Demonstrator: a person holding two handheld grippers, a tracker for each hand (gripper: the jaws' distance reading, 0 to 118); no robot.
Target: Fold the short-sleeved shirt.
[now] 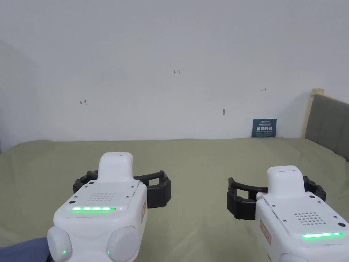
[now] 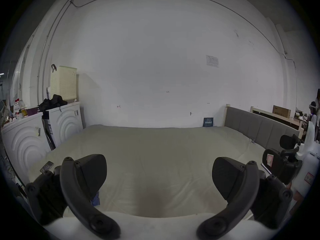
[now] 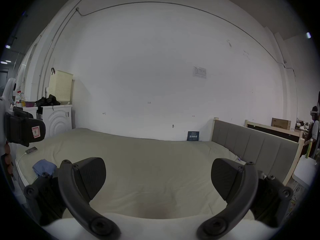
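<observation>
A blue shirt [image 3: 44, 168] lies bunched up near the left front edge of the pale green bed [image 1: 191, 160]. In the head view a patch of the blue shirt [image 1: 20, 250] peeks in at the bottom left corner, and in the left gripper view a bit of it [image 2: 96, 199] shows behind the left jaw. My left gripper [image 1: 122, 180] hovers open over the bed, to the right of the shirt, jaws wide apart and empty [image 2: 159, 178]. My right gripper [image 1: 276, 191] hovers open farther right, level with it, also empty [image 3: 158, 176].
A phone [image 3: 31, 150] on a white cable lies by the bed's left edge beyond the shirt. A grey headboard [image 1: 329, 126] bounds the right side. A small blue sign [image 1: 264, 128] leans on the white wall. White machines [image 2: 64, 120] and a cream basket [image 2: 63, 83] stand left.
</observation>
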